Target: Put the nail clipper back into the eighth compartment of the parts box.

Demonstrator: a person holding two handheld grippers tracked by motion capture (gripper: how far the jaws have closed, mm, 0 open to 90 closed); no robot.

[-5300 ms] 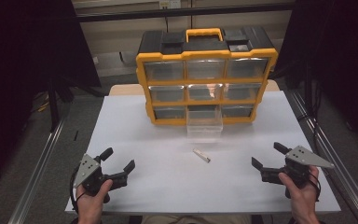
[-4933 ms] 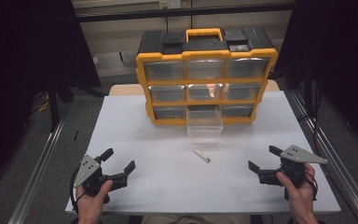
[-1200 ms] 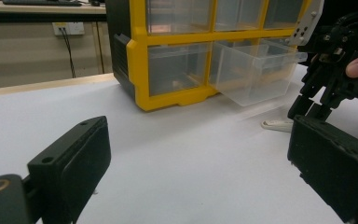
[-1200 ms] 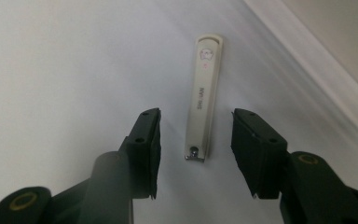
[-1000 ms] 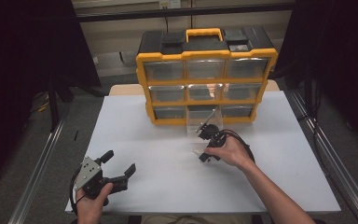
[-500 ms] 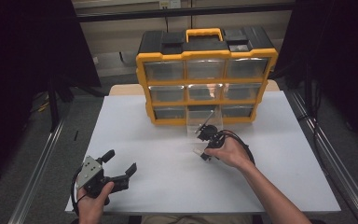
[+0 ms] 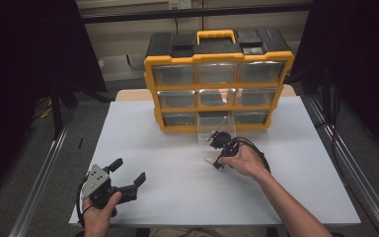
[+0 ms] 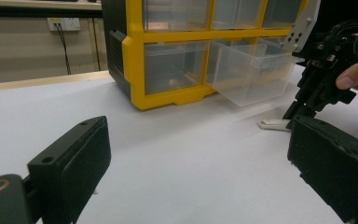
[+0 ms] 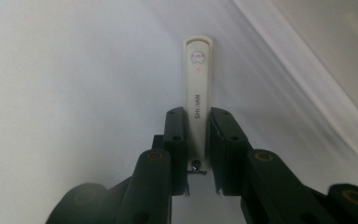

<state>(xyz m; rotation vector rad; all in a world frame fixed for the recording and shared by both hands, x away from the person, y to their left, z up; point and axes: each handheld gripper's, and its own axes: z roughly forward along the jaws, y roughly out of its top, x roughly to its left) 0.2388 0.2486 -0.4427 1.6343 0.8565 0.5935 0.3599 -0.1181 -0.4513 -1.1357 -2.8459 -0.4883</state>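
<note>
- Left gripper [image 7: 128, 178] sits at about 7 o'clock on the table [image 7: 296, 197], held in a hand [image 7: 98, 215] at the near edge; its jaws stand wide with nothing between them.
- From the left gripper view, the clipper [image 8: 274, 124] lies flat on the white top at 2 o'clock, with the right gripper standing over its far end.
- Organizer [image 7: 217, 84], yellow and black, stands at 12 o'clock at the back of the table, its clear drawers in three rows.
- One clear drawer [image 7: 216, 129] is pulled out of the bottom row, middle column, and rests on the table just in front.
- Clipper [image 7: 210, 160], a small white nail clipper, lies near the table's middle, just in front of the pulled drawer.
- Right gripper [image 7: 218, 159] points down at the clipper, a hand [image 7: 246, 160] behind it at 4 o'clock; its jaws have just been closing and now clamp narrow on the clipper's sides, with the clipper [image 9: 197, 102] running out from between the pads toward 12 o'clock in the right gripper view.
</note>
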